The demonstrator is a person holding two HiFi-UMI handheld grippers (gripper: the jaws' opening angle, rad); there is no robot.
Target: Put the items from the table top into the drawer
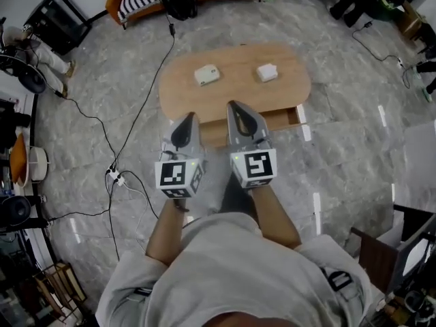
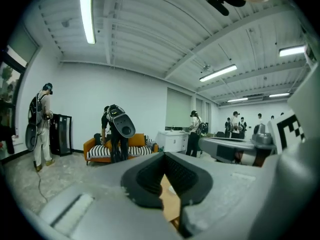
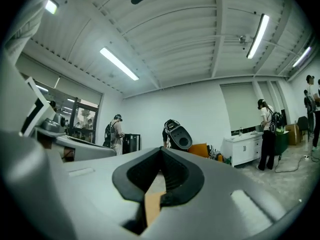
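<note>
Marker cube on my left gripper, another on my right gripper: black-and-white squares. Both jaw pairs pressed together, empty. Two white items sit on table, maybe boxes; drawer open.

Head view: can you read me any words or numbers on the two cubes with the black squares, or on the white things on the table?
There are no words or numbers to read.
Left cube, on the left gripper: black-and-white squares only, no letters.
Right cube, on the right gripper: squares only too.
Left white item and right white item on the table: too small to show any print.
</note>
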